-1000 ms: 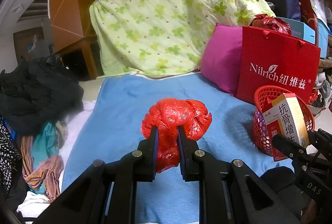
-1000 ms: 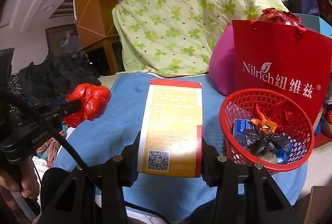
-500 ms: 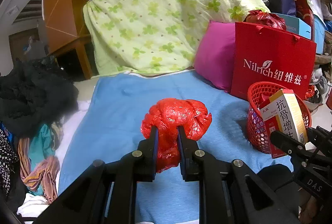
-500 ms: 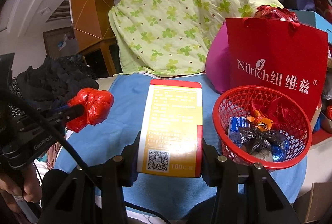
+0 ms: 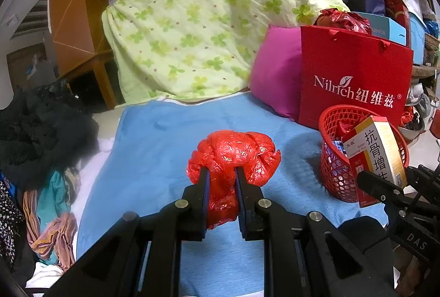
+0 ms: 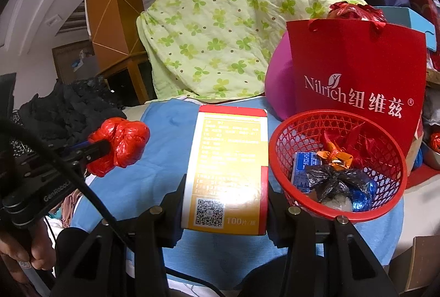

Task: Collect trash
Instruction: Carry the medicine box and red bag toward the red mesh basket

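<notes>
Since the earlier frame the red basket (image 6: 338,165) and red paper bag (image 6: 357,77) sit further left in the right wrist view, while both grips look unchanged. Behind everything a green flowered quilt (image 5: 209,22) is heaped at the back of the blue blanket (image 5: 165,148), with a magenta pillow (image 5: 275,71) beside the bag. The basket stands on the blanket just in front of the bag and contains a black wad, a blue packet and bright wrappers. The right gripper (image 6: 225,214) has its jaws clenched on an upright yellow-and-red medicine box (image 6: 228,167), just left of the basket. The left gripper (image 5: 221,195) pinches a crumpled red plastic bag (image 5: 233,156) tightly, above the blanket.
</notes>
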